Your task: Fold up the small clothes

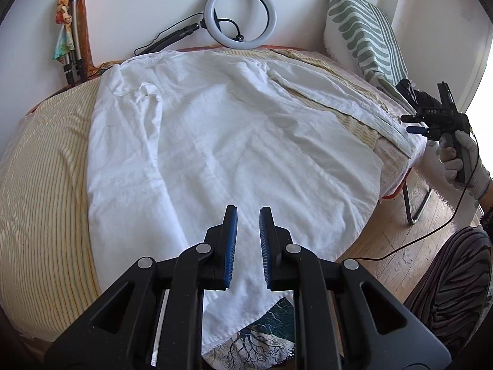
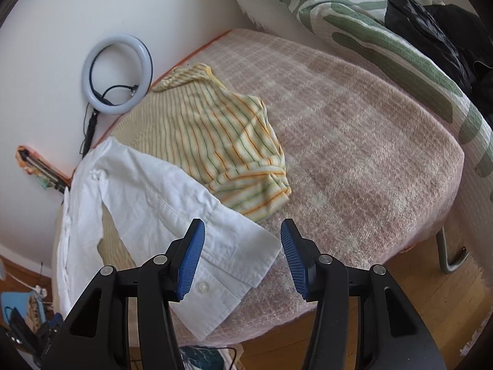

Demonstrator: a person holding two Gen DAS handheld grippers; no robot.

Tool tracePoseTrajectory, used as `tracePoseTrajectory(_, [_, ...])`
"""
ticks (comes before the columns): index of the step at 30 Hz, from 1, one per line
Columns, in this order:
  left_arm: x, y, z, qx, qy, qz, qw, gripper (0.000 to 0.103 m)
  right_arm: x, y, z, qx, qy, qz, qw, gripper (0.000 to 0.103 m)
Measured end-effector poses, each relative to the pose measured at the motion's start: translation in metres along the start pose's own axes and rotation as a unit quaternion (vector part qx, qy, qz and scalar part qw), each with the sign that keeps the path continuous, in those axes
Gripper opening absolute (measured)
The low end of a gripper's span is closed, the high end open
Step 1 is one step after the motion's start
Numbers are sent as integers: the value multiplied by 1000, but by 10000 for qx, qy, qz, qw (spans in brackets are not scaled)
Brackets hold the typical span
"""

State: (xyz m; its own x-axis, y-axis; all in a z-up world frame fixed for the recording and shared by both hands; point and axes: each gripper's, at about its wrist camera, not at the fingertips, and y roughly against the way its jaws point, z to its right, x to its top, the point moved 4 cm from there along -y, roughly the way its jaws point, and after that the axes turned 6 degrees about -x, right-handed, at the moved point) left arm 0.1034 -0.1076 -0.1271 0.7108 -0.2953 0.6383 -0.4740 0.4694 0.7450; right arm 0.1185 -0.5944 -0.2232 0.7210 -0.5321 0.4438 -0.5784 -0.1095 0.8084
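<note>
A: Right gripper [image 2: 242, 254] first. Jaws are standing apart, nothing pinched, hanging just over the shirt cuff [image 2: 229, 273].

B: Which way is the sleeve running from it?

A: The white shirt sleeve [image 2: 160, 197] is stretching away from the claw, up and to the left in the right wrist view, toward the shirt body by the wall. Long axis is lying diagonal to the jaw gap. Button end of the cuff is sitting right under the left pad [image 2: 189, 262].

B: Left gripper?

A: Left gripper [image 1: 248, 248] is showing a narrow gap, blue pads not touching, no cloth clamped. It is hovering over the hem of the white shirt [image 1: 222, 141], which is lying spread on the bed [image 1: 40, 191].

B: So which hand is nearer the sleeve?

A: Right, clearly. Left is sitting at the hem, well apart from the cuff. My guess: right is taking the cuff and folding the sleeve inward.

B: Anything else nearby?

A: Striped yellow top [image 2: 222, 141] is lying just beyond the sleeve, partly under it.
</note>
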Motion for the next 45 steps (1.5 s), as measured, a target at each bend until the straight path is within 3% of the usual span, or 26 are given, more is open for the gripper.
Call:
tracePoseTrajectory(4, [5, 2, 7, -31, -101, 35, 9999, 13, -6, -7, -4, -164, 307, -81, 9994, 49])
tracePoseTrajectory(5, [6, 3, 7, -33, -102, 57, 9999, 13, -8, -8, -7, -234, 418, -90, 9988, 39])
tracePoseTrajectory(6, [7, 4, 6, -43, -90, 75, 9999, 13, -9, -9, -9, -307, 516, -87, 9982, 21])
tracePoseTrajectory(8, [8, 7, 5, -74, -50, 124, 9999, 13, -12, -9, -16, -317, 665, -136, 9972, 5])
tracePoseTrajectory(12, [9, 12, 3, -143, 13, 227, 9996, 13, -9, 9, -39, -462, 1012, 223, 9935, 3])
tracePoseTrajectory(19, [12, 18, 1, -320, 157, 393, 9986, 13, -12, 53, -110, -47, 1505, 691, 9862, 3])
tracePoseTrajectory(24, [13, 25, -6, -471, 385, 515, 9968, 13, -48, 73, -187, 555, 2255, 742, 9698, 3])
tracePoseTrajectory(28, [12, 28, -15, -558, 601, 612, 9947, 13, -95, 70, -241, 1088, 2942, 462, 9484, 3])
tracePoseTrajectory(30, [11, 28, -18, -624, 713, 624, 9935, 13, -123, 61, -264, 1323, 3366, 161, 9322, 3])
tracePoseTrajectory(32, [10, 25, -21, -727, 820, 609, 9921, 13, -149, 47, -281, 1340, 3849, -147, 9130, 3])
tracePoseTrajectory(35, [9, 19, -18, -892, 907, 573, 9902, 15, -169, 32, -291, 1273, 4214, -463, 8967, 8])
tracePoseTrajectory(38, [10, 9, -11, -1010, 893, 526, 9895, 37, -163, 30, -290, 1428, 4187, -618, 8947, 19])
tracePoseTrajectory(41, [12, -6, 0, -1244, 950, 396, 9869, 38, -140, 37, -288, 1616, 4027, -559, 8992, 37])
tracePoseTrajectory(45, [15, -27, 13, -1135, 769, 253, 9902, 41, -87, 30, -293, 1392, 3662, -330, 9195, 38])
